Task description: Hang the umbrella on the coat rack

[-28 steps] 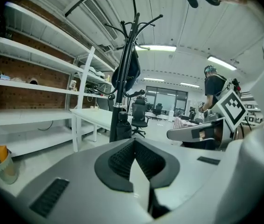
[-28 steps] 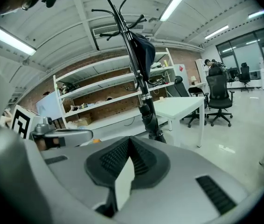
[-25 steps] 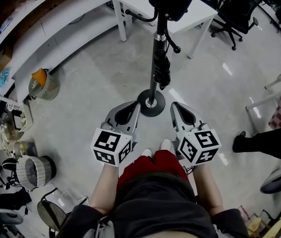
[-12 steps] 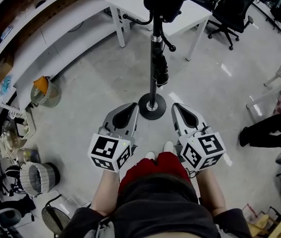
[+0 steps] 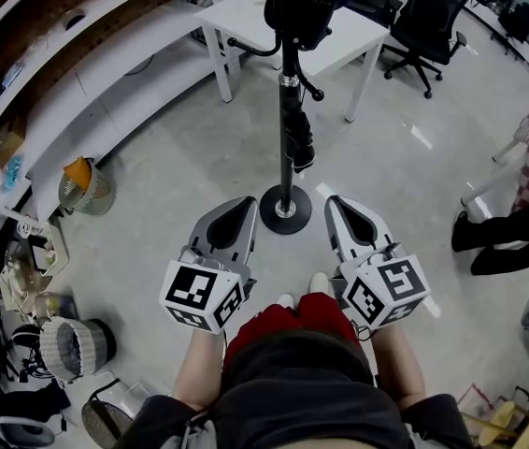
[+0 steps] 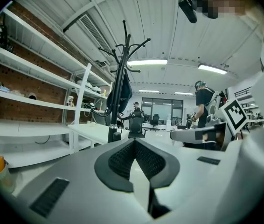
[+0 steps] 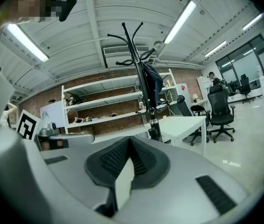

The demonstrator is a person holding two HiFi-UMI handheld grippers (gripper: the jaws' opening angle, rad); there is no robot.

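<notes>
**Hanging looked done, both grippers empty**

Standing before the rack (image 5: pixel 286 101), the person held both grippers low and clear of it. The umbrella (image 6: pixel 121 90), dark and folded, hung from the upper hooks close against the pole, its lower end well above the round base (image 5: pixel 285 210). Neither gripper touched it, and nothing propped it. Judged from that, the hanging itself was done, and at most it was left to draw away and let it be. Whether a loop or the handle carried it I could not tell, as the catch was too small to make out.

The left gripper (image 5: pixel 243 202) had its fingers (image 6: pixel 120 160) pressed fully together with nothing between them. The right gripper (image 5: pixel 335 204) was the same, its fingers (image 7: pixel 143 158) closed tight on nothing. In the head view they pointed toward the rack, one to each side of the base, near it but not touching.

Counted, there were one rack, one umbrella on it and two grippers. Behind the rack stood one white bench (image 5: pixel 358 31), and beyond it one black chair (image 5: pixel 430 12) in plain sight. Any chairs farther off were too small to count. One other person's dark legs (image 5: pixel 503 237) showed at the right edge, well apart from the rack.
</notes>
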